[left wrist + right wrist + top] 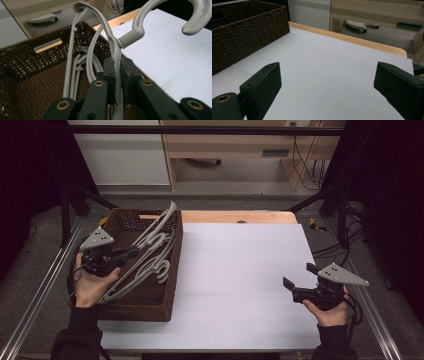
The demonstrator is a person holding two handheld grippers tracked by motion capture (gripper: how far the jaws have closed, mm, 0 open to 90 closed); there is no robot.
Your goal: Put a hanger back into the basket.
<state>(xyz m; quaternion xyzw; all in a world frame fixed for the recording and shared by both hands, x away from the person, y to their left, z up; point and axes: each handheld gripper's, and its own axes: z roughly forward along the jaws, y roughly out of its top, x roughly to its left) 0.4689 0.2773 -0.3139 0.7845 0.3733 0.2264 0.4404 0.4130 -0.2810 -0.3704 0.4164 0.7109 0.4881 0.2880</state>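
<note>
Nearest, the right gripper hovers over the white table with its jaws wide and nothing between them. Farther left, the left gripper has its jaws clamped on a grey hanger, held above others lying in the brown basket.

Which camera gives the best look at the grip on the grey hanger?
The left gripper view: the left gripper is shut on the grey hanger just below its hook. The high view shows that hanger whole above the wicker basket, but the grip is small. The right gripper view faces the basket's outer wall.
</note>
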